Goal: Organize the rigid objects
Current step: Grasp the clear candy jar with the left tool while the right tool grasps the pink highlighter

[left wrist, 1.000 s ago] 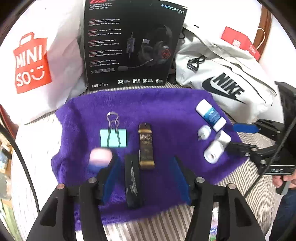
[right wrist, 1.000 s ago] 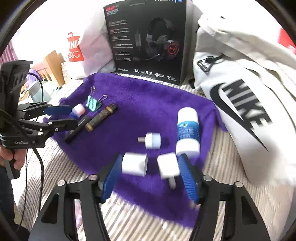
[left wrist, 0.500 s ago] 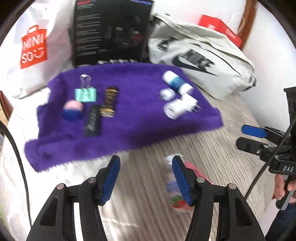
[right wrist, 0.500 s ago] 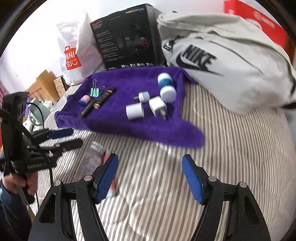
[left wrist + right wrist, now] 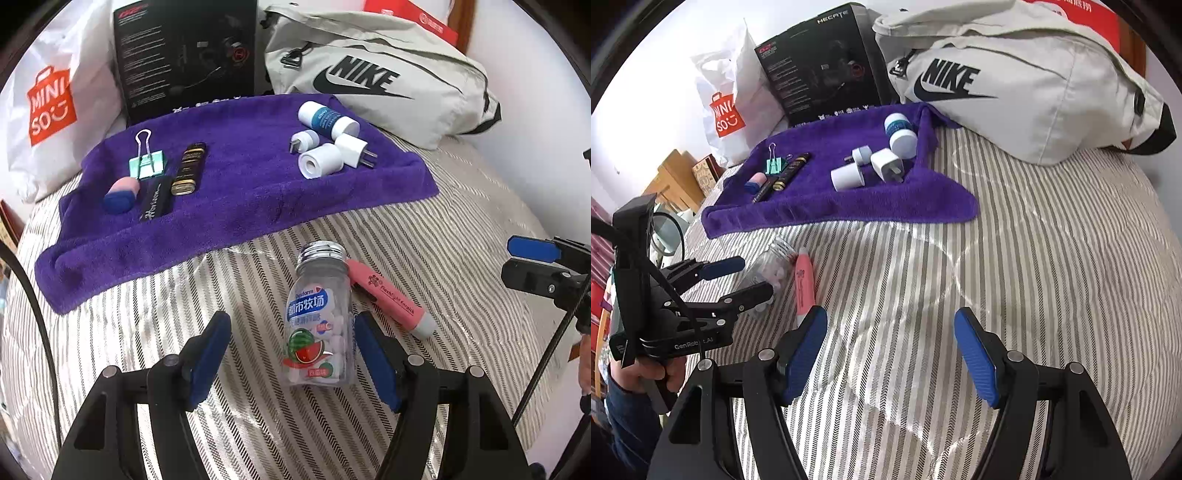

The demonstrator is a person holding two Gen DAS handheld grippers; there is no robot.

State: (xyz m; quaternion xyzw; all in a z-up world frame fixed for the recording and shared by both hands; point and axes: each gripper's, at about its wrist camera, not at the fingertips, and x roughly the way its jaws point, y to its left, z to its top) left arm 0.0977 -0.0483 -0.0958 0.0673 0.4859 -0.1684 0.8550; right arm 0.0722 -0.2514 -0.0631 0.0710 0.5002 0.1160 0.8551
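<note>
A clear candy bottle (image 5: 319,314) with a silver cap lies on the striped bedcover, and a pink highlighter (image 5: 388,295) lies against its right side. My left gripper (image 5: 291,343) is open, its fingers on either side of the bottle's lower half without clamping it. My right gripper (image 5: 890,343) is open over bare bedcover, with the highlighter (image 5: 805,284) just beyond its left finger. The purple towel (image 5: 240,206) holds a binder clip (image 5: 147,162), an eraser (image 5: 120,194), two dark bars, a white bottle (image 5: 327,118), two plugs and a white roll (image 5: 321,160).
Behind the towel stand a black headset box (image 5: 188,55), a white Miniso bag (image 5: 48,103) and a grey Nike bag (image 5: 369,77). A hand (image 5: 653,373) holds the left gripper (image 5: 738,277) at the bed's left edge. The right gripper (image 5: 532,258) shows at the far right.
Both grippers have drawn back from the towel to the near part of the bed. The left one now straddles the candy bottle; the right one left the white plugs behind.
</note>
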